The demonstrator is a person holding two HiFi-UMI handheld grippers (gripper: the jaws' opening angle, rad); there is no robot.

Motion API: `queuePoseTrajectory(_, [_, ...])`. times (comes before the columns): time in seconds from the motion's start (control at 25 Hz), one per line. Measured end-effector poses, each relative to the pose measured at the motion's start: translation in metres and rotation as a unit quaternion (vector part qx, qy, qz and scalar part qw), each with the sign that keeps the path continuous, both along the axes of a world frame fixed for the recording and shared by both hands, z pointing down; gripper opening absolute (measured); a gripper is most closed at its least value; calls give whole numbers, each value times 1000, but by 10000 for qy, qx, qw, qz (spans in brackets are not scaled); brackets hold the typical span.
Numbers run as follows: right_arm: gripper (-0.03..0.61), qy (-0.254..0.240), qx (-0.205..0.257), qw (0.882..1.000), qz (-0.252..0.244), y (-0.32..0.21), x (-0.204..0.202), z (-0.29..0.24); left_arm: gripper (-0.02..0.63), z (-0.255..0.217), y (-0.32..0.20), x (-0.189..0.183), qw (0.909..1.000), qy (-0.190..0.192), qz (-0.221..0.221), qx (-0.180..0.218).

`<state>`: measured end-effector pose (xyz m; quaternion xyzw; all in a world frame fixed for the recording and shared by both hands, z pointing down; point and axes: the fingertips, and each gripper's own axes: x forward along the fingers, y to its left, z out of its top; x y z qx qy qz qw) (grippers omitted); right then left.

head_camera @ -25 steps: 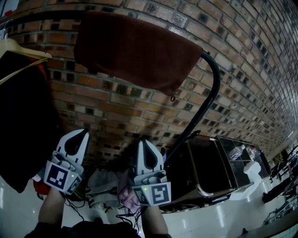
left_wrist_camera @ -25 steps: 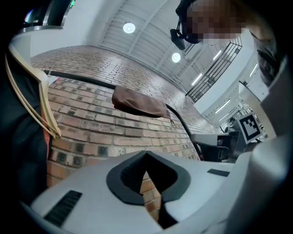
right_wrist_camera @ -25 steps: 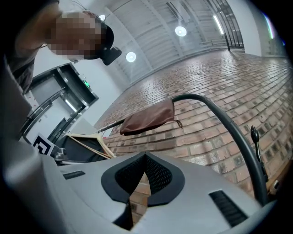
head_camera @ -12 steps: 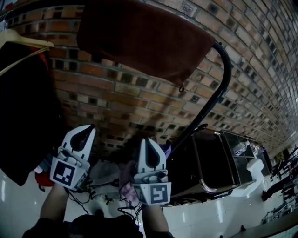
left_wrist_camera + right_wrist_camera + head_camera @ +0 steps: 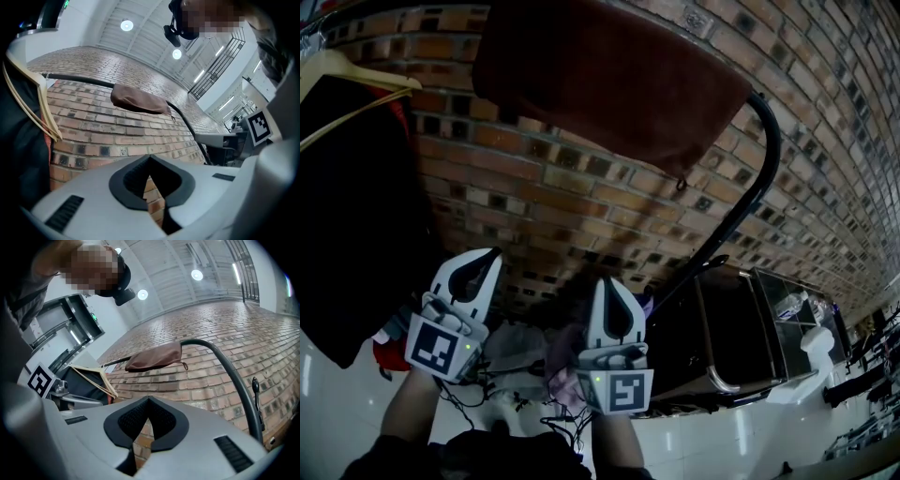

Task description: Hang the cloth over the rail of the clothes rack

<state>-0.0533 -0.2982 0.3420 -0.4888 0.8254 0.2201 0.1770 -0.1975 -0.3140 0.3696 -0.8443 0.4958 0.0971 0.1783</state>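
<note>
Cloth point(image 5: 609, 84) on rack rail point(image 5: 769, 173), brick wall point(image 5: 534, 187) behind, white floor point(image 5: 741, 441); L tool point(image 5: 490, 255), R tool point(image 5: 606, 282) closed, empty.

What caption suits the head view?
Brown cloth draped over the rack rail; left gripper and right gripper shut, empty, below.

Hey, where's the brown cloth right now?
In the head view the brown cloth hangs over the black rail at top centre, just left of its bend, right of the wooden hanger.
</note>
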Motion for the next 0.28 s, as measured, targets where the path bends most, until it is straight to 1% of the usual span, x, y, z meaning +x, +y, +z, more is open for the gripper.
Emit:
queuePoseTrajectory(0.16, [20,19,16,10000,-20,4,-9,-6,15,-5,5,-5,10000,11,11,9])
queuePoseTrajectory(0.28, [20,103,45,9999,-7,5,-17,-10,15,-6,7,-6,10000,-69,37,-47])
